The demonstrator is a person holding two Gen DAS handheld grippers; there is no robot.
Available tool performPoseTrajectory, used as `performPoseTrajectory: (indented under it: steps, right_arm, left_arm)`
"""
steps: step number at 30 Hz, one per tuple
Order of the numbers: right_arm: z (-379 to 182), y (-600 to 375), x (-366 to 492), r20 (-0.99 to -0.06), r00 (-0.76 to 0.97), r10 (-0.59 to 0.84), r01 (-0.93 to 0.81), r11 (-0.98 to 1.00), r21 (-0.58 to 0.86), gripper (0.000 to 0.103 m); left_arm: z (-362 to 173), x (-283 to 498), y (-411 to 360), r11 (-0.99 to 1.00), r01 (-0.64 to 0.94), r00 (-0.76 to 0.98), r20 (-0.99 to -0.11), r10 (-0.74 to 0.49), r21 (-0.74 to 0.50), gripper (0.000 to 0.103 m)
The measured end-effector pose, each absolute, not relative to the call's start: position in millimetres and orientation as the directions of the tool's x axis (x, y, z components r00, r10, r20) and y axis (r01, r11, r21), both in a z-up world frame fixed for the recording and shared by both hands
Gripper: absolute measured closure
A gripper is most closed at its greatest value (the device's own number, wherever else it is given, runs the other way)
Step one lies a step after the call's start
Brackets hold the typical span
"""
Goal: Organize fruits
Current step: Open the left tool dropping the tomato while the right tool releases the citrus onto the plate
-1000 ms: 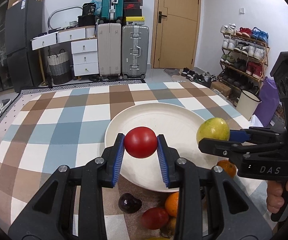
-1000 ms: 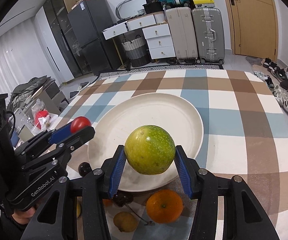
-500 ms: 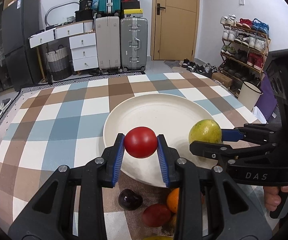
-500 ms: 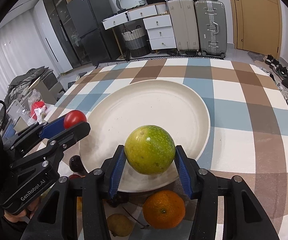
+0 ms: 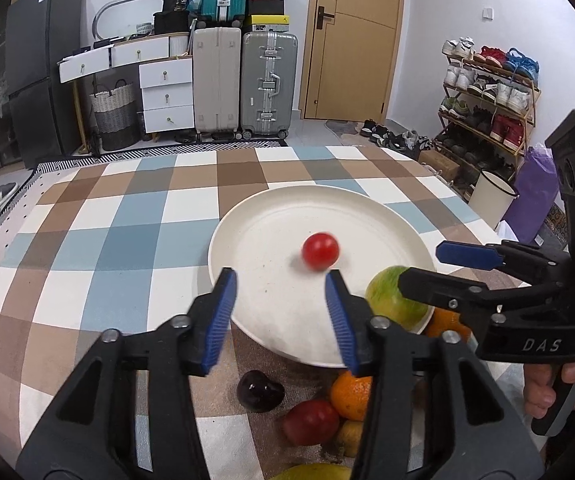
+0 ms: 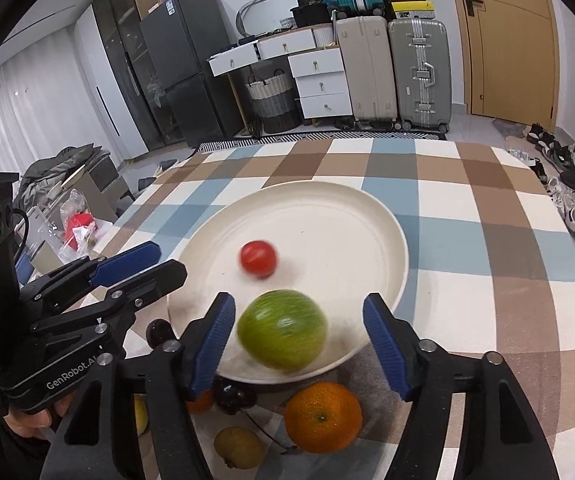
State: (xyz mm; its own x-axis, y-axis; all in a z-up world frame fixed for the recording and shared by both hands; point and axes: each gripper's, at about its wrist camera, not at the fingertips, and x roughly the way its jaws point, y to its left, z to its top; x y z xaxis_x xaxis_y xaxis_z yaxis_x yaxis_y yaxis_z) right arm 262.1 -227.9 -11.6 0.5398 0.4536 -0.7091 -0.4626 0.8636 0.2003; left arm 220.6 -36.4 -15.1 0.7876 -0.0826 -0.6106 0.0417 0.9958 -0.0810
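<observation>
Both fruits have left their grips since a moment ago: the small round red tomato (image 5: 320,251), earlier pinched in the left gripper (image 5: 279,308), now sits blurred near the middle of the wide cream-coloured round plate (image 5: 247,220), and the larger round green-yellow fruit (image 6: 282,329), earlier held by the right gripper (image 6: 299,344), lies blurred on the plate's near rim area. Each gripper's blue-padded jaws are opening — nothing is pressed between the left ones, and the green fruit sits between the right ones without touching either pad. Both tools point down over the plate's near edge, apparently so the fruit drops only a short way and stays on the plate. Off the plate, at the near edge of the checked blue, brown and white tablecloth (image 5: 99,240), more fruit waits: a glossy orange mandarin (image 6: 323,416), a dark purple plum-like fruit (image 5: 259,391), a red apple-like fruit (image 5: 310,422) and a small yellowish-brown fruit (image 6: 239,447) — likely next to be moved.
</observation>
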Motion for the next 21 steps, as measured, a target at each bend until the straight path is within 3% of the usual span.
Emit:
performPoseTrajectory:
  steps: [1, 3, 7, 10, 21]
  right_arm:
    - [-11, -229, 261, -0.708, 0.544, 0.450, -0.460, 0.866, 0.197, 0.027]
    - [-9, -233, 259, -0.704, 0.550, 0.448, -0.456, 0.868, 0.196, 0.020]
    - [-4, -240, 254, -0.694, 0.565, 0.447, -0.451, 0.871, 0.195, 0.009]
    - [0, -244, 248, -0.696, 0.575, 0.430, -0.438, 0.880, 0.183, 0.001]
    - [13, -263, 218, -0.698, 0.601, 0.390, -0.412, 0.899, 0.147, 0.001]
  left_arm:
    - [-14, 218, -35, 0.996, 0.039, 0.791, -0.606, -0.082, -0.084, 0.044]
    - [-10, 211, -33, 0.997, 0.028, 0.807, -0.587, -0.069, -0.077, 0.022]
    - [-2, 197, -31, 0.997, 0.038, 0.822, -0.565, -0.072, -0.072, 0.015]
    - [2, 187, -27, 0.996, 0.032, 0.823, -0.564, -0.070, -0.078, 0.003]
    - [19, 132, -18, 0.999, 0.024, 0.841, -0.539, -0.044, -0.044, 0.001]
